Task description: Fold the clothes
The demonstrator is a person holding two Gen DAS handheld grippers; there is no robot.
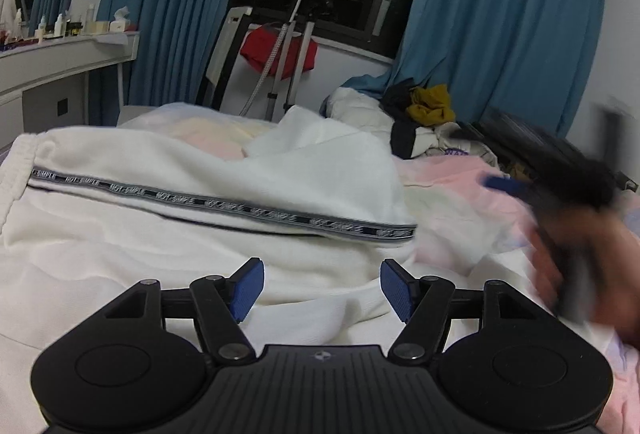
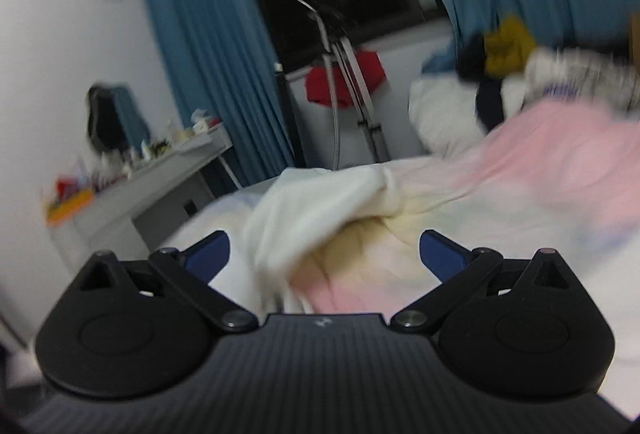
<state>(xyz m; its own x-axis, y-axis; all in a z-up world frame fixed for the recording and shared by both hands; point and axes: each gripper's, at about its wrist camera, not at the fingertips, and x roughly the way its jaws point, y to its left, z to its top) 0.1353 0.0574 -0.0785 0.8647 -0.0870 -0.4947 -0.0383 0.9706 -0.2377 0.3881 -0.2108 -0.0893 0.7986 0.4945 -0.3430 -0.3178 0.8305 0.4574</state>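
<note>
White trousers [image 1: 192,170] with a dark lettered side stripe [image 1: 224,204] lie spread on the bed, partly folded over. My left gripper [image 1: 322,288] is open and empty, just above the white cloth near its front. My right gripper [image 2: 324,254] is open and empty above the far end of the white garment [image 2: 320,202]; this view is blurred. The right gripper also shows as a dark blur in the left wrist view [image 1: 560,186] at the right, held by a hand.
The bed has a pink and pastel sheet [image 1: 460,186]. A pile of clothes [image 1: 428,106] lies at its far end. A white dressing table [image 1: 60,62] with bottles stands at left. A garment steamer stand [image 1: 288,46] and blue curtains [image 1: 500,26] are behind.
</note>
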